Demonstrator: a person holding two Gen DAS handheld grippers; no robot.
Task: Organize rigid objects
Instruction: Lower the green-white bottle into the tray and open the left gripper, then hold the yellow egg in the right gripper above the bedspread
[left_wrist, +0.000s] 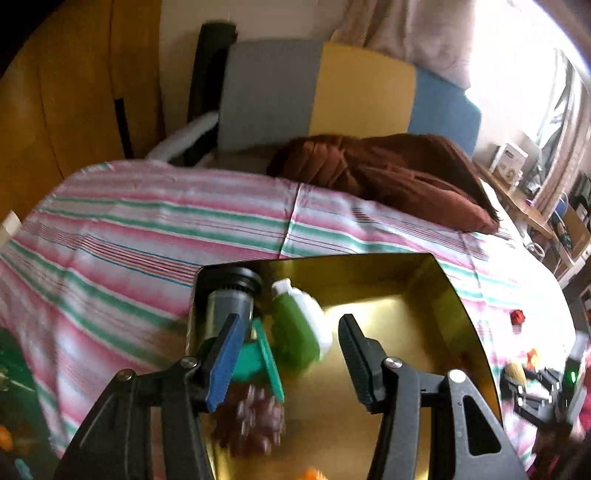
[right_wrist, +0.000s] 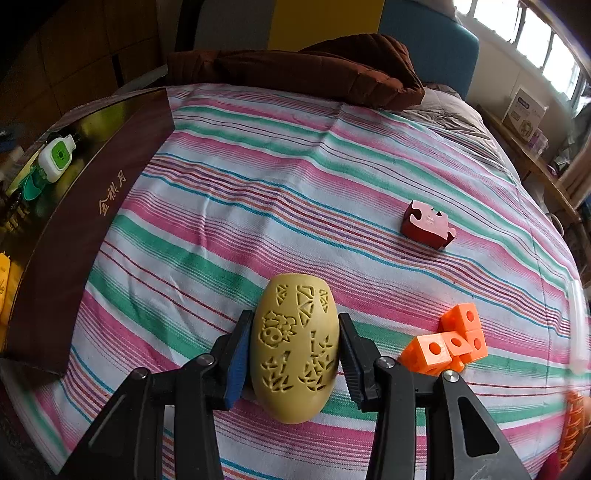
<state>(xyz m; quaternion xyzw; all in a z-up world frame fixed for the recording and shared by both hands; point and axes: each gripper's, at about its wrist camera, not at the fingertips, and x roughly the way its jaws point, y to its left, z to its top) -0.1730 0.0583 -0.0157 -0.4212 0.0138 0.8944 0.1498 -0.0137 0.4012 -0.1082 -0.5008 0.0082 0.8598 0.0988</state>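
The carved egg (right_wrist: 294, 350) is pinched between the right hand-held gripper (right_wrist: 293, 354) pads. The left hand-held gripper (left_wrist: 288, 356) is spread, empty, above the box (left_wrist: 458, 295). The rounded egg could be squeezed out forward if gripped harder.

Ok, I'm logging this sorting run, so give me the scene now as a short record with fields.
surface: striped bedspread
box: gold-lined box, holding green bottle, dark jar, teal piece
left gripper: open over the box, empty
right gripper: shut on yellow carved egg
loose on bed: red puzzle block, orange cubes
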